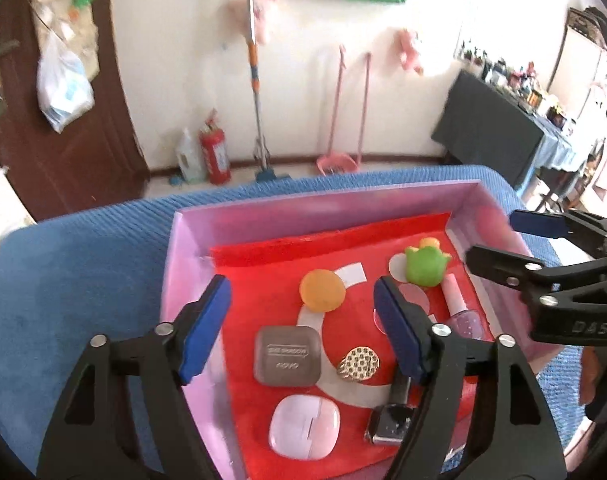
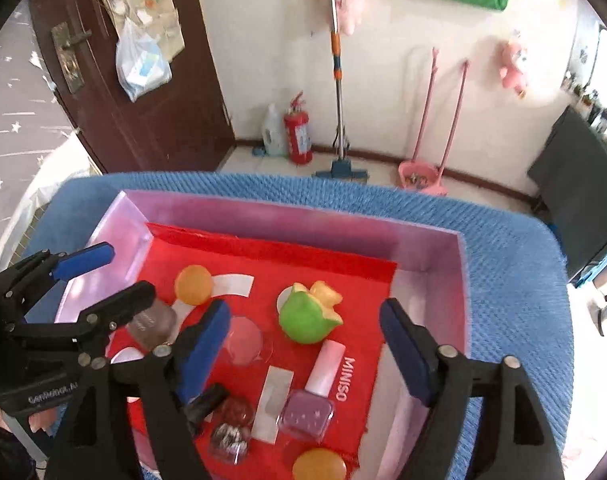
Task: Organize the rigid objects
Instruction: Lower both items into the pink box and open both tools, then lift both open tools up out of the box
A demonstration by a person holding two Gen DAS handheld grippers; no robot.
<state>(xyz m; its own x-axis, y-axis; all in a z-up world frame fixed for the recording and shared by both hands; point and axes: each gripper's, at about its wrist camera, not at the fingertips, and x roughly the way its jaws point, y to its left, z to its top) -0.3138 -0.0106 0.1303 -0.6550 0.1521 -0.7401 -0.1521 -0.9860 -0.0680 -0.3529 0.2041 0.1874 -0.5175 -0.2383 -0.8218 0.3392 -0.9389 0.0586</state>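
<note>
L wrist: pink open box [image 1: 183, 264] w/ red liner on blue surface [image 1: 83, 280] holds orange ball [image 1: 322, 290], green frog toy [image 1: 425, 266], grey square compact [image 1: 288, 355], pink case [image 1: 304, 426], nail polish bottle [image 1: 461, 312]; watch [image 1: 391, 424] partly hidden; left gripper [image 1: 303, 332] jaws wide, empty | R wrist: right gripper [image 2: 303, 344] jaws wide, empty; clear items blurry

We see a white wall [image 1: 175, 60] across the top, a brown door [image 2: 143, 120] upper left, a mop [image 2: 337, 80] and red extinguisher [image 2: 298, 136] leaning centre, a dark-draped table [image 1: 499, 136] right, bright daylight.
</note>
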